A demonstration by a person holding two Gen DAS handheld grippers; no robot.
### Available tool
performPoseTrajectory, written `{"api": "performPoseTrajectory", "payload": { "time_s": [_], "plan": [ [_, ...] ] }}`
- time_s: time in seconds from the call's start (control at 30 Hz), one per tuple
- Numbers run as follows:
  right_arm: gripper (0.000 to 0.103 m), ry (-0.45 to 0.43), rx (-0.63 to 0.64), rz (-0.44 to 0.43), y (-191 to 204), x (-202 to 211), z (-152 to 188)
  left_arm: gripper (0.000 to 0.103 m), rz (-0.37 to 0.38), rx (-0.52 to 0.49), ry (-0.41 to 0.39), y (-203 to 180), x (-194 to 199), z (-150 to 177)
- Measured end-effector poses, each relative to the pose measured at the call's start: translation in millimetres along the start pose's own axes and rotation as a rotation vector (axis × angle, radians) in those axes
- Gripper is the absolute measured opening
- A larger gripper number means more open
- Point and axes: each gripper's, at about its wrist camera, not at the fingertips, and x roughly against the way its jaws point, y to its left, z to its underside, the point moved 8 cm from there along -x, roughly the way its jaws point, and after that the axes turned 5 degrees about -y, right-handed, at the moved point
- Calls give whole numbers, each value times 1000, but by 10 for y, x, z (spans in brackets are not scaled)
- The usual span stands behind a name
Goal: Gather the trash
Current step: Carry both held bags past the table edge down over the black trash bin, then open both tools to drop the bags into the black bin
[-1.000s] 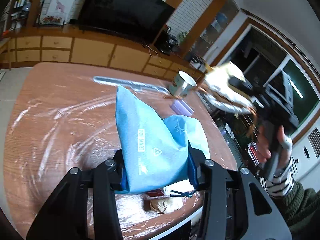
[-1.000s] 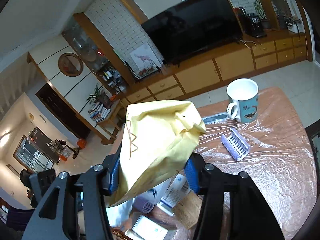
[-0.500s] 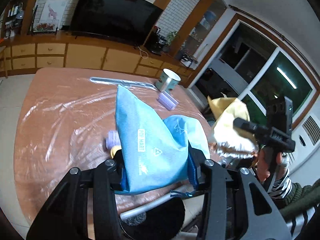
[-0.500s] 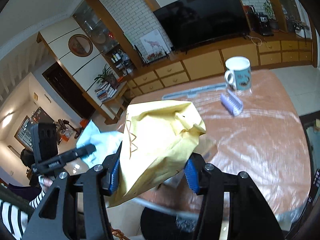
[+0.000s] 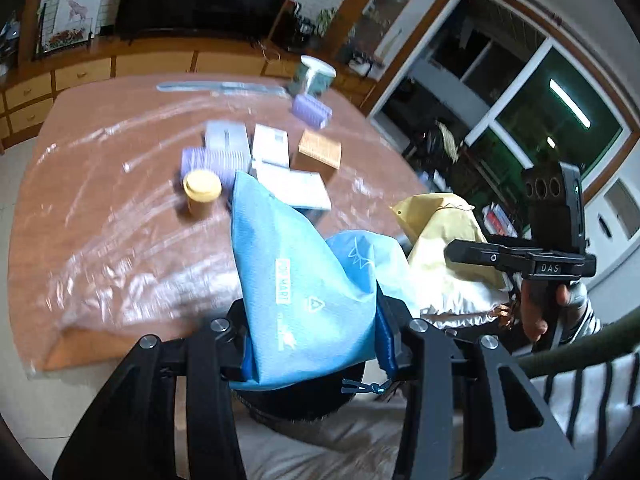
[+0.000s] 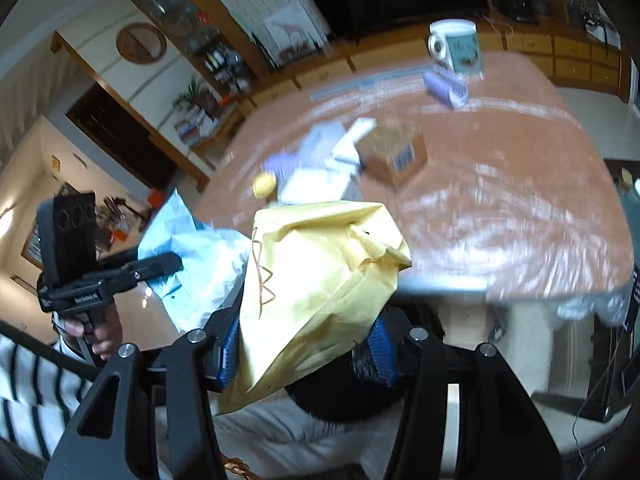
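Since a second ago you have drawn both hands back off the table (image 5: 100, 240). The cluster of small items that was hidden under your bags now lies in plain sight on the tabletop, and a dark round bin (image 5: 304, 400) has come in below the bags, off the table's near edge.

Taking the table as the landmark and going left to right in the left wrist view: its left half is bare plastic sheet, wrinkled and shiny, with open room right out to the near left corner. Toward the middle stands a yellow-capped jar (image 5: 201, 194), touching a purple ridged block (image 5: 212, 160), with white packets (image 5: 292, 188) and a brown box (image 5: 320, 154) just beside them. At the far edge sit a mug (image 5: 314, 76) and a second purple block (image 5: 311, 106).

Your left gripper (image 5: 312, 344) is clamped narrow on the blue bag (image 5: 300, 288), which stands up between the fingers, off the near edge of the table and over the bin. To its right, your right gripper (image 6: 308, 344) is pinched the same way on the yellow bag (image 6: 320, 280), also off the near edge, over the bin's rim. The two bags are near each other, and I cannot tell whether they touch. Both views are blurred.
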Motion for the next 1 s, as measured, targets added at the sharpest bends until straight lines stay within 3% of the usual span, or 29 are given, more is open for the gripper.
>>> {"api": "performPoseTrajectory", "payload": {
  "time_s": [0.57, 1.0],
  "plan": [
    [52, 204, 75, 114, -126, -615, 873, 45, -92, -85, 198, 69, -585, 798],
    [51, 245, 163, 177, -130, -1042, 1018, 45, -185, -124, 282, 298, -971, 1168]
  ]
}}
